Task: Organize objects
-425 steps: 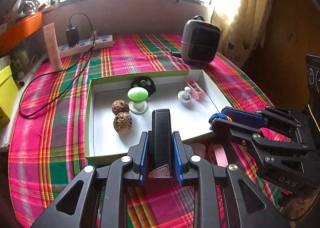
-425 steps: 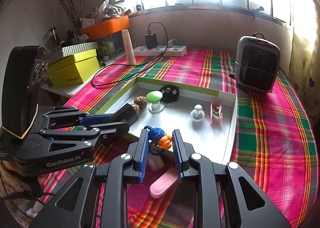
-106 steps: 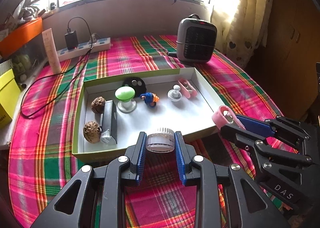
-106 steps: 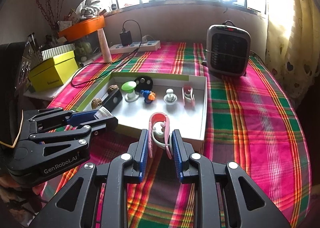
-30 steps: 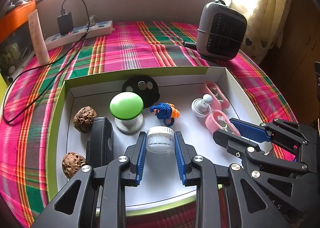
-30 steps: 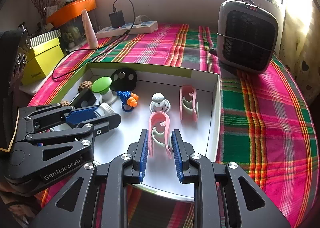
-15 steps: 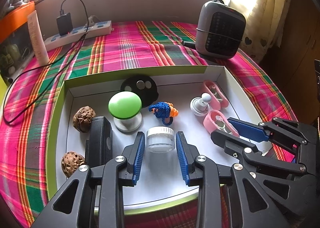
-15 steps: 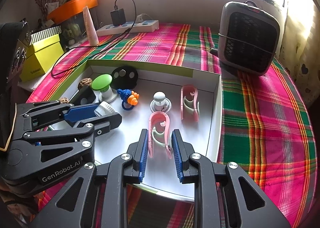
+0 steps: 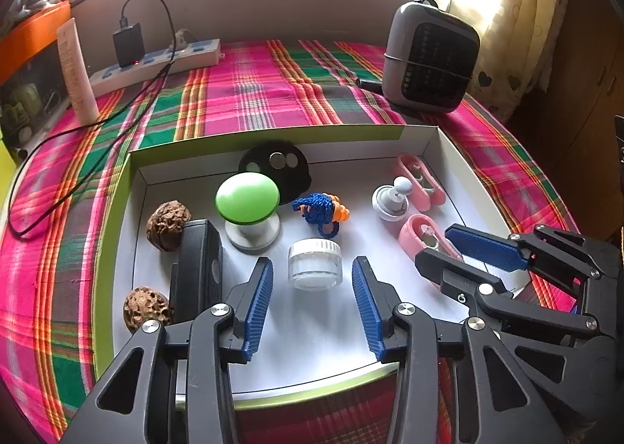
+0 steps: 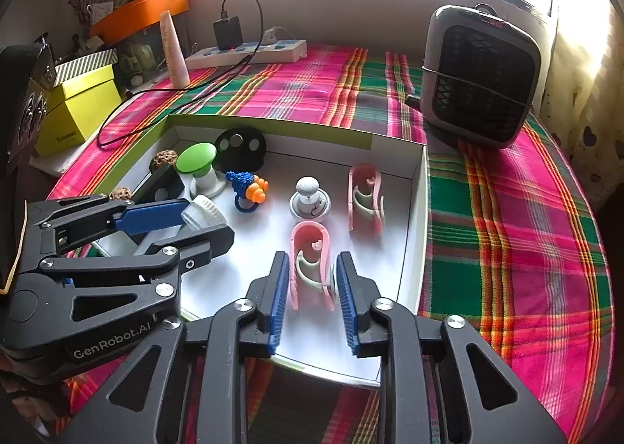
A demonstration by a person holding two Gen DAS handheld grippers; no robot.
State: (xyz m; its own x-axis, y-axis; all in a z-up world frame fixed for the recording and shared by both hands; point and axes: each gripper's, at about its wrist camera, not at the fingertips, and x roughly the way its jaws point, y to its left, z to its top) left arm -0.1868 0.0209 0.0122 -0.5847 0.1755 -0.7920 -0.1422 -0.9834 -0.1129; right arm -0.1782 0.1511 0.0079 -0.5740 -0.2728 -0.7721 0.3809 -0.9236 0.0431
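Left wrist view: left gripper (image 9: 312,284) spread around the jar (image 9: 314,263), which stands mid-tray (image 9: 429,147); withdraw straight toward 6 o'clock. Right gripper (image 10: 312,280) is loosening around the clip (image 10: 310,260), at 3 o'clock of the jar.

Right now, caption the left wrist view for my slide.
Left tool open around a small clear jar resting in the white tray.

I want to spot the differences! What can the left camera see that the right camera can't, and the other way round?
Only the left wrist view shows the left gripper from behind, its fingers apart around the small clear jar.

Only the right wrist view shows the yellow box and orange shelf.

Both show the white tray, green mushroom toy, gray heater and the pink clip between the right gripper fingers.
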